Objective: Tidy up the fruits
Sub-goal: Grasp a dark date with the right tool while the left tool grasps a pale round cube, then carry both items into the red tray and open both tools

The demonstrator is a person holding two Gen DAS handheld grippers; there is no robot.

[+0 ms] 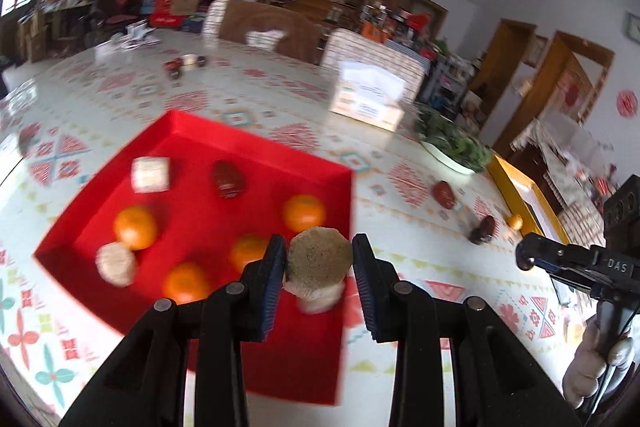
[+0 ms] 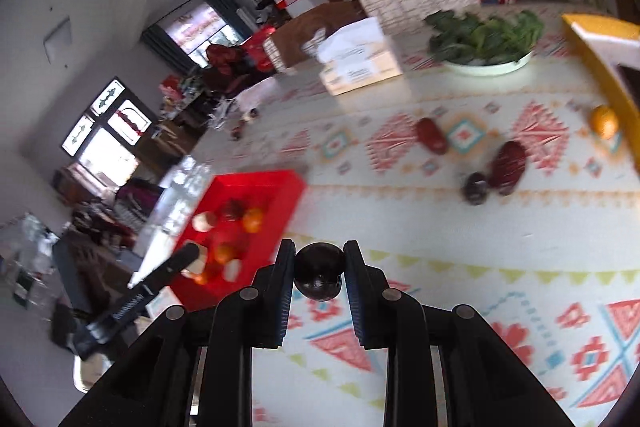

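A red tray lies on the patterned table and holds several oranges, a dark red fruit and pale wrapped cakes. My left gripper is over the tray's near right part, with a tan round cake between its fingers; the left pad touches it, a small gap shows at the right pad. My right gripper is shut on a dark round fruit above the table, right of the red tray. Loose dark red fruits and an orange lie farther right.
A tissue box and a white bowl of greens stand at the back right of the table. A yellow tray sits at the right edge. Chairs stand behind the table. The right gripper shows at the left wrist view's right edge.
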